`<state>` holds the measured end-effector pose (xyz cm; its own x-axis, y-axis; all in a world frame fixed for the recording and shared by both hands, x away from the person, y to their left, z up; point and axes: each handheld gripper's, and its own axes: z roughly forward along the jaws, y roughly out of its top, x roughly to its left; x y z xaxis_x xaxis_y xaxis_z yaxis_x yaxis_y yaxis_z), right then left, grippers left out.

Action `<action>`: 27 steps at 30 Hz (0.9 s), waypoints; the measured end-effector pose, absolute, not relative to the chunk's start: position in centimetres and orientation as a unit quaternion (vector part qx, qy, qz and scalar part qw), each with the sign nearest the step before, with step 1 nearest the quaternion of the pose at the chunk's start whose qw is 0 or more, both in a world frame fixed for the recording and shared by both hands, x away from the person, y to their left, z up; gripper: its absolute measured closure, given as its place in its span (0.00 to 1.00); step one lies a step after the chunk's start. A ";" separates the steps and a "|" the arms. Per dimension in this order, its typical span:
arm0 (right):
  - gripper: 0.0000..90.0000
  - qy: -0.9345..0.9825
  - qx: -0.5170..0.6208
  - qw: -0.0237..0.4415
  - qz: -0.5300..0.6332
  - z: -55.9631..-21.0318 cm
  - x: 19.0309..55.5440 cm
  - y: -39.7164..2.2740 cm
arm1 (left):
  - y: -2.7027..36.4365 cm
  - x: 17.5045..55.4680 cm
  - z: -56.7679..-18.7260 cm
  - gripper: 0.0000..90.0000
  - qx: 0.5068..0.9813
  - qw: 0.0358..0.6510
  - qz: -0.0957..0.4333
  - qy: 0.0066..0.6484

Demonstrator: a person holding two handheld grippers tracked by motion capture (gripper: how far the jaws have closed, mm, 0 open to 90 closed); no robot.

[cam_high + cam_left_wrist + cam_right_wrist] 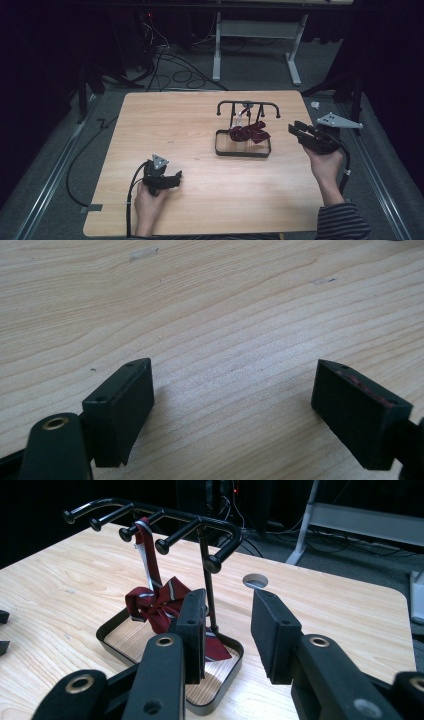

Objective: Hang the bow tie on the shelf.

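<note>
- Dark red with pale stripes, the tie [248, 132] hangs from a peg of the black rack [247, 106] and bunches down into the rack's tray [243, 151], right of centre in the high view.
- In the right gripper view the tie [156, 600] sits left of centre, draped from the third peg of the rack [165, 517]; its lower folds lie in the tray [116, 649].
- The right gripper [295, 131] is at the right edge of the table [170, 130] in the high view, pointing left toward the rack, just beside the tray but apart from it.
- Its jaws stand parted with nothing between them. In its own view the right gripper [227, 630] has the tie beyond and to the left of the left-hand jaw, which covers part of the cloth; the gap itself looks onto bare wood.
- The left gripper [176, 176] is at the lower left of the high view, well apart from the rack.
- In its own view the left gripper [232, 405] has its jaws wide apart over bare light wood, holding nothing.
</note>
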<state>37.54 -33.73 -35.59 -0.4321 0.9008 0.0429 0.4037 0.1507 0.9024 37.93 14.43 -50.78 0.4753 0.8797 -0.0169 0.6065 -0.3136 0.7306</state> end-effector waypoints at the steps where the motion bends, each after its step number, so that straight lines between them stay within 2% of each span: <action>1: 0.76 0.709 0.461 0.268 0.462 -35.6 37.4 -33.8 | 14.4 37.9 -50.8 0.20 0.786 0.346 0.197 0.473; 27: 0.76 0.698 0.463 0.262 0.479 -36.4 34.4 -35.3 | 14.4 37.9 -50.8 0.20 0.786 0.346 0.198 0.473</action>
<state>34.44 -35.26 -36.40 -0.4338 0.8977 0.0776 0.3948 0.1120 0.9119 37.92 14.42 -50.78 0.4748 0.8800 -0.0157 0.6063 -0.3141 0.7306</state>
